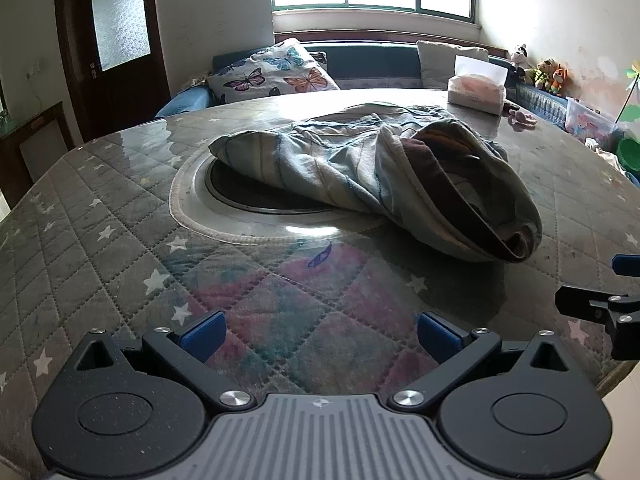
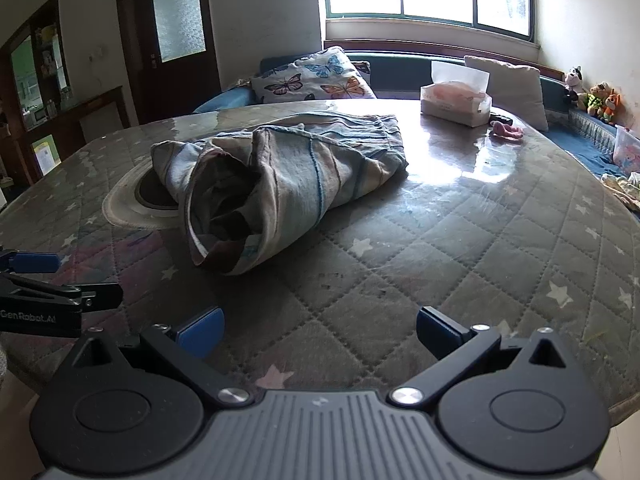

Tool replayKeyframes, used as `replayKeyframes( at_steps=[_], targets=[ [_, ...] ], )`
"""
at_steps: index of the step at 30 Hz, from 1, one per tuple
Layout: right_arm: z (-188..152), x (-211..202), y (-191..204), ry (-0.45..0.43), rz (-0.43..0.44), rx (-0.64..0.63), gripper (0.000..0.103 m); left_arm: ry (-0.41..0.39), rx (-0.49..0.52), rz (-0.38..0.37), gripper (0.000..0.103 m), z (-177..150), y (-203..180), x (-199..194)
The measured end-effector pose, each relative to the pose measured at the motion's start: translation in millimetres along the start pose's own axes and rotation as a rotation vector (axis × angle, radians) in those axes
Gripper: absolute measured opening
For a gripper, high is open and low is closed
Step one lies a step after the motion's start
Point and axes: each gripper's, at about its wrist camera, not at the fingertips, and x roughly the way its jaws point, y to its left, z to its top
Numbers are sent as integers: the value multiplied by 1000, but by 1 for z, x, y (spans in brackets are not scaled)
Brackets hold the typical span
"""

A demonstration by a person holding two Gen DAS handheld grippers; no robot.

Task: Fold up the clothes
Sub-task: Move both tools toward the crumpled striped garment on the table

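My left gripper [image 1: 320, 338] and right gripper [image 2: 320, 332] have released jaws above the surface [image 1: 100, 240]; the crumpled garment [image 1: 360, 168] lies ahead, untouched.

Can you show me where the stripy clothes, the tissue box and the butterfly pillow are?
stripy clothes [image 1: 344, 168]: left wrist view, its blue striped middle.
tissue box [image 2: 456, 109]: right wrist view, its front side.
butterfly pillow [image 1: 272, 74]: left wrist view, its printed face.
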Motion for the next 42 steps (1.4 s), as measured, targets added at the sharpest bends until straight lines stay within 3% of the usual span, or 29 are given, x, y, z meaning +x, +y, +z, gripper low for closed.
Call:
replayKeyframes(
  at_steps=[42],
  targets=[
    [1, -14, 9, -28, 29, -14, 103, 20, 47, 7, 103, -5, -15, -13]
  ],
)
